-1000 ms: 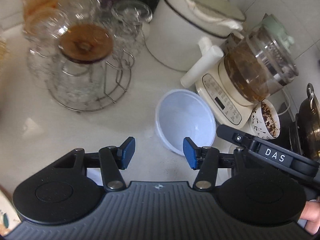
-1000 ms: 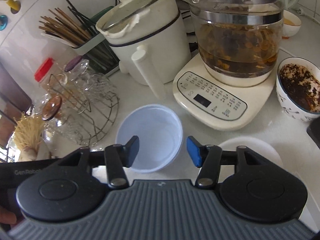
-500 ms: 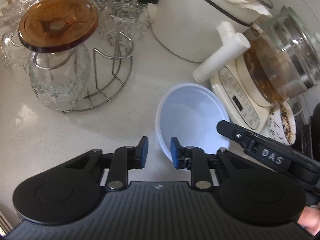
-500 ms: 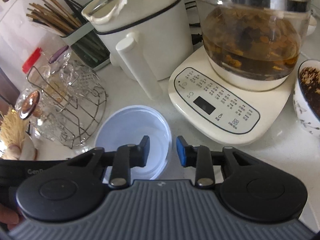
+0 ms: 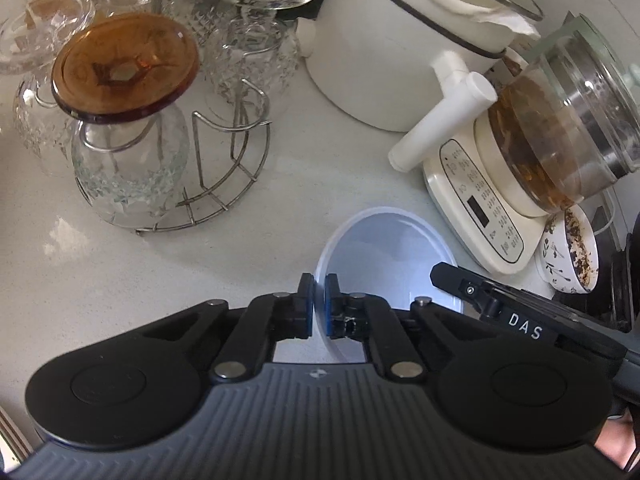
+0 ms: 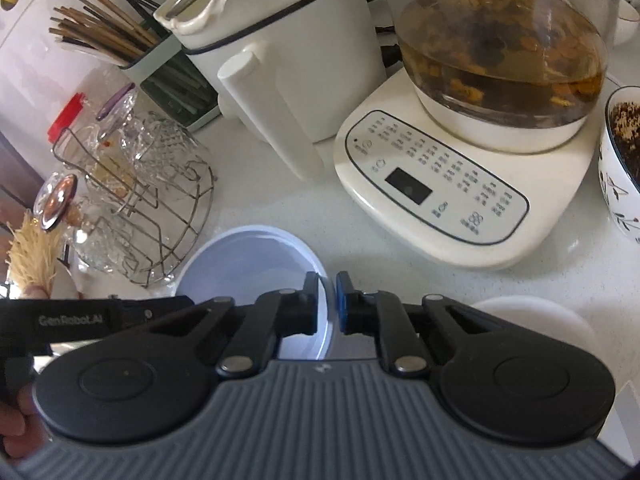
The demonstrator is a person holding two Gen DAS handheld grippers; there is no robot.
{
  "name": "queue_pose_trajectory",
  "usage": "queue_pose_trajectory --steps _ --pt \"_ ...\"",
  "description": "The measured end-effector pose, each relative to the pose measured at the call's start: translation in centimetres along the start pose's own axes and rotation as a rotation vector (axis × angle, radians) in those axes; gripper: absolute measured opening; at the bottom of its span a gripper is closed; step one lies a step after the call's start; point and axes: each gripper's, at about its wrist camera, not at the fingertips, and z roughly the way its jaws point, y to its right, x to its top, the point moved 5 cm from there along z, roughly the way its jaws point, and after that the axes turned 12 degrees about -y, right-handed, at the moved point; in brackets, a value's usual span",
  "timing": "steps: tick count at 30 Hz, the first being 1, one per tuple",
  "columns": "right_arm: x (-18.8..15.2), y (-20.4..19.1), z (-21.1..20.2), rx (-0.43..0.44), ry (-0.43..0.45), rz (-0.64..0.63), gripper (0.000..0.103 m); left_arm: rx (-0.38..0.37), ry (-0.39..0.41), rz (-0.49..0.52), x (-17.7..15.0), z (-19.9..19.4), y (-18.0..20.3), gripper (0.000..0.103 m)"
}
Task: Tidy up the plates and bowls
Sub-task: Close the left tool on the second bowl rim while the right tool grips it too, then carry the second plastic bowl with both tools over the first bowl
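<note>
A pale blue plastic bowl (image 5: 384,256) (image 6: 248,264) stands on the white counter. My left gripper (image 5: 319,296) is shut on its left rim, one pad outside and one inside. On the opposite side my right gripper (image 6: 328,296) pinches the right rim the same way. Part of the right gripper's arm (image 5: 520,316) crosses the left wrist view, and the left gripper's body (image 6: 80,320) shows in the right wrist view. A white plate (image 6: 532,316) lies just right of the bowl, partly hidden. A patterned bowl (image 6: 620,160) (image 5: 568,256) holding dark residue sits beside the kettle base.
A wire rack (image 5: 224,176) of upturned glasses, one with an amber base (image 5: 124,68), stands to the left. Behind are a white electric pot (image 6: 280,60), a glass kettle of brown tea (image 6: 500,48) on its control base (image 6: 436,184), and a chopstick holder (image 6: 132,52).
Both grippers sank toward the bowl and their jaws went from wide apart to closed on its rim, one on each side. The bowl has stayed in place on the counter.
</note>
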Motion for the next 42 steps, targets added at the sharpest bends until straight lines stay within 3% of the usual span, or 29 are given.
queue_pose_trajectory --steps 21,42 --pt "-2.1 -1.4 -4.9 0.024 0.063 -0.007 0.012 -0.009 0.064 0.038 -2.5 -4.8 1.0 0.006" --pt "-4.9 -5.0 -9.0 0.066 0.126 -0.068 0.012 -0.057 0.132 -0.004 -6.4 -9.5 -1.9 0.006"
